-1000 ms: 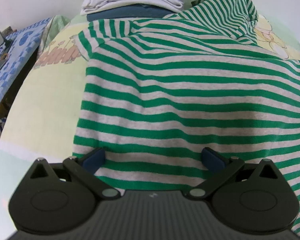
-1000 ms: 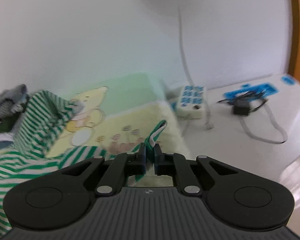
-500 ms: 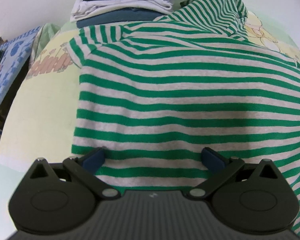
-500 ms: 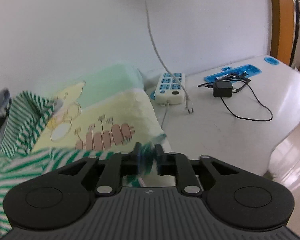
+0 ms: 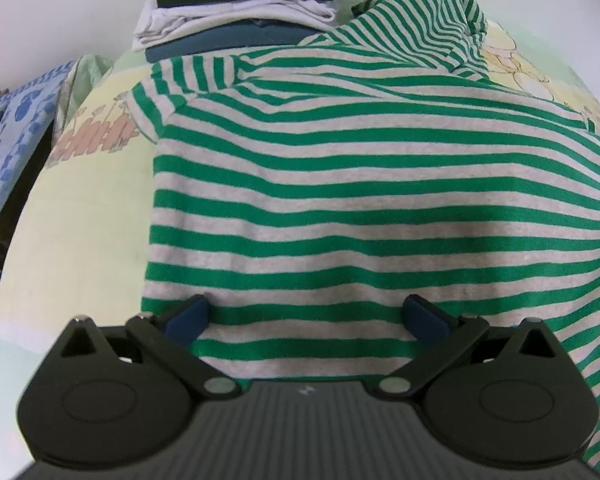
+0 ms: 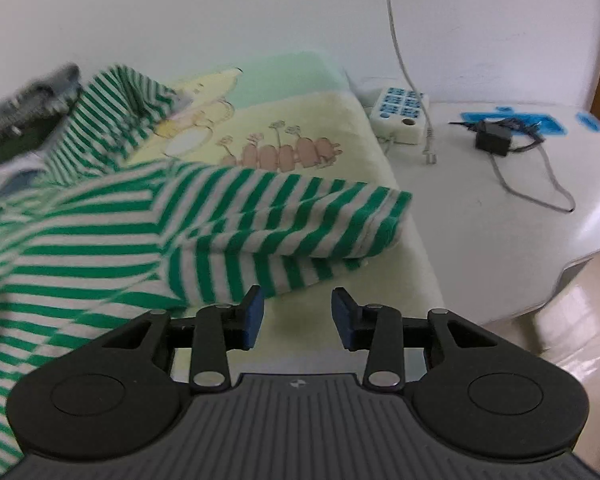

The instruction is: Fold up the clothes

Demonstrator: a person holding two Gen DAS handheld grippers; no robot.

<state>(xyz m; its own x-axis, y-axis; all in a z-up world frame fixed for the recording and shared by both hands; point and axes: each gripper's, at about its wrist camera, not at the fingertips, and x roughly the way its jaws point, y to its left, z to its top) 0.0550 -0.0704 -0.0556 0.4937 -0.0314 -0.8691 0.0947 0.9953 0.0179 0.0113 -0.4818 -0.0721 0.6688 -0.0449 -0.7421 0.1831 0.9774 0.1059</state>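
In the left wrist view, the striped shirt (image 5: 340, 184) lay spread over a pale printed blanket (image 5: 88, 208), its body filling the centre and its collar end bunched up toward one o'clock, just in front of a stack of folded clothes (image 5: 240, 12) at twelve. The left gripper (image 5: 306, 314) stood wide open over the hem, its blue pads (image 5: 188, 316) apart with nothing pinched between them; whether they touched the cloth could not be told. In the right wrist view, the shirt's sleeve (image 6: 300, 216) stretched out toward three o'clock across the blanket, its cuff lying loose near the blanket's edge, beside a white table (image 6: 500, 240) carrying a power strip (image 6: 400, 116). The right gripper (image 6: 298, 318) had just been opening and sat about half open, empty, the sleeve free just beyond its left pad. The knit looked light, soft and limp, likely to sag and crease wherever unsupported. A firm pinch on a seamed edge, the cuff or hem corner, would probably hold best.
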